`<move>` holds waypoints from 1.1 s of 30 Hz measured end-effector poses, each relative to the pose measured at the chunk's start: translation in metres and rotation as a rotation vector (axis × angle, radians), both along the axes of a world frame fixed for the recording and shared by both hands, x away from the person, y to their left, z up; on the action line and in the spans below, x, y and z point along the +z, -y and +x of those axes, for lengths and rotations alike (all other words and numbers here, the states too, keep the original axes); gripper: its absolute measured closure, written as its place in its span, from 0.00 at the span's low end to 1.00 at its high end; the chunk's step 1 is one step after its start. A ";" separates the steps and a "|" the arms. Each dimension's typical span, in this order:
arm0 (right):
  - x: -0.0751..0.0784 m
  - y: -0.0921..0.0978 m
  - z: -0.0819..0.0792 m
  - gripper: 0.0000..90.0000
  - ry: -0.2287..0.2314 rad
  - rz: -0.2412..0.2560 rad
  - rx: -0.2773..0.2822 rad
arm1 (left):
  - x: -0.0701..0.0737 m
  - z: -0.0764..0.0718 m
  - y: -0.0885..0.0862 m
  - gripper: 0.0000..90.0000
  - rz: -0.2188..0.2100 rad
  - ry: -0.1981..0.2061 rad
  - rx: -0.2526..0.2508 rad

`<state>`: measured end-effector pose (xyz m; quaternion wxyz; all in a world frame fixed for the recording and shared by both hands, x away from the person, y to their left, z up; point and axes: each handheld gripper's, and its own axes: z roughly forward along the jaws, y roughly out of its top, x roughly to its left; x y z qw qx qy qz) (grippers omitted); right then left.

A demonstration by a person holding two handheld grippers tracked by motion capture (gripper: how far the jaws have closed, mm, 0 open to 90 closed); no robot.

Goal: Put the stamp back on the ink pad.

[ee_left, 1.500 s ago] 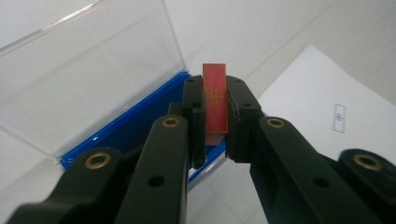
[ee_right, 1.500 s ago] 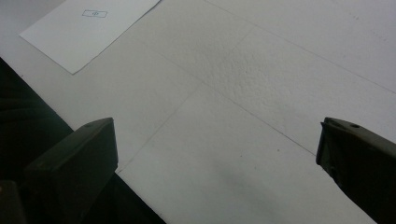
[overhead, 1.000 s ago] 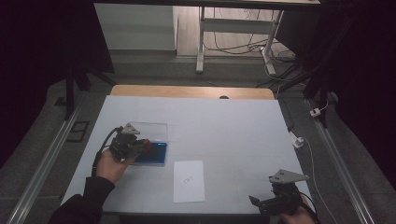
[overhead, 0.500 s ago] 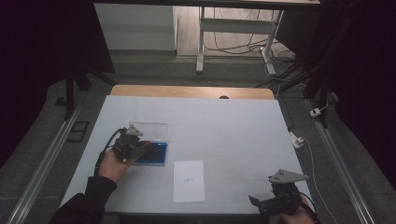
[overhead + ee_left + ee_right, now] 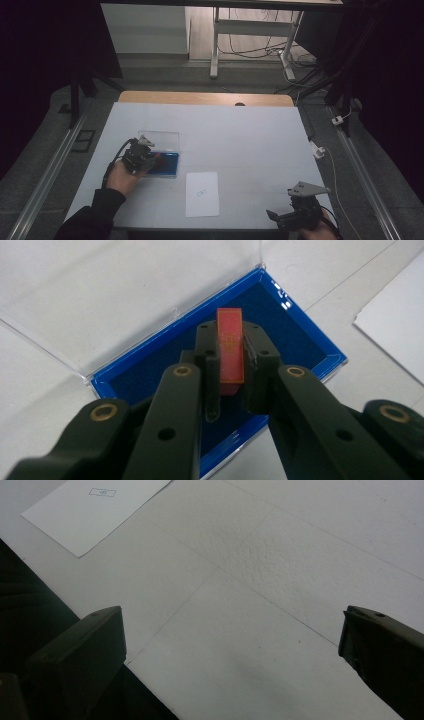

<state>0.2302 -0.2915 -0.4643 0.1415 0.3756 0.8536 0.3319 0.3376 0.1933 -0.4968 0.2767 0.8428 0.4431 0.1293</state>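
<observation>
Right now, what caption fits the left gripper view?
Left gripper pinches a small red block above the open blue-lined plastic case.

blue case [image 5: 300, 335] velvety inside, clear glossy plastic lid [image 5: 125, 295]; matt paper sheet [image 5: 202, 194]

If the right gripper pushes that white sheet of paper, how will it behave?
The sheet of paper lies flat and thin, so it probably slides easily on the smooth table. It looks floppy and light; pushed at an edge, it may buckle. Pinching it up looks hard.
</observation>
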 end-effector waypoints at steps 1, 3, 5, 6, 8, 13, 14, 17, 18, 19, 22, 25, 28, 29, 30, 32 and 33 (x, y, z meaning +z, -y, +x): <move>0.000 0.000 0.000 0.00 0.000 0.000 0.000 | 0.000 0.000 0.000 0.88 -0.003 0.000 0.000; 0.000 0.000 0.000 0.00 0.000 -0.001 0.001 | 0.000 0.001 -0.001 0.88 -0.007 -0.005 0.002; 0.000 0.000 0.000 0.00 0.000 0.000 0.000 | 0.000 0.001 -0.001 0.88 -0.010 -0.007 0.002; 0.000 0.000 0.000 0.00 0.000 0.000 0.000 | 0.000 0.001 -0.001 0.88 -0.009 -0.008 0.003; 0.000 0.000 0.000 0.00 0.000 -0.001 0.001 | -0.001 0.001 0.000 0.85 -0.005 -0.010 0.003; 0.000 0.000 0.000 0.00 0.001 -0.001 0.001 | 0.001 0.001 -0.001 0.76 -0.018 -0.004 0.015; 0.000 0.000 0.000 0.00 0.001 -0.001 0.001 | 0.002 0.001 -0.001 0.74 -0.025 -0.002 0.015; 0.000 0.000 0.000 0.00 0.002 -0.001 0.001 | 0.004 0.000 -0.003 0.69 -0.048 0.003 0.029; 0.000 0.000 0.000 0.00 0.002 -0.001 0.001 | 0.005 0.000 -0.004 0.67 -0.057 0.004 0.032; 0.000 0.000 0.000 0.00 0.002 -0.001 0.001 | 0.006 0.000 -0.005 0.65 -0.065 0.005 0.036; 0.000 0.000 0.000 0.00 0.001 -0.001 0.001 | 0.008 -0.001 -0.007 0.60 -0.091 0.003 0.041; 0.000 0.000 0.000 0.00 0.002 -0.001 0.001 | 0.008 -0.001 -0.008 0.53 -0.129 -0.020 0.042; 0.000 0.000 0.000 0.00 0.002 -0.001 0.001 | 0.009 -0.001 -0.009 0.43 -0.145 -0.023 0.043; 0.000 0.000 0.000 0.00 0.002 -0.001 0.001 | 0.009 -0.002 -0.009 0.40 -0.152 -0.017 0.042; 0.000 0.000 0.000 0.00 0.002 -0.001 0.001 | 0.010 -0.002 -0.009 0.35 -0.160 -0.013 0.040; 0.000 0.000 0.000 0.00 0.002 -0.001 0.000 | 0.012 -0.005 -0.008 0.26 -0.175 -0.001 0.041; 0.000 0.000 0.000 0.00 0.002 0.000 0.000 | 0.014 -0.006 -0.008 0.22 -0.185 0.006 0.042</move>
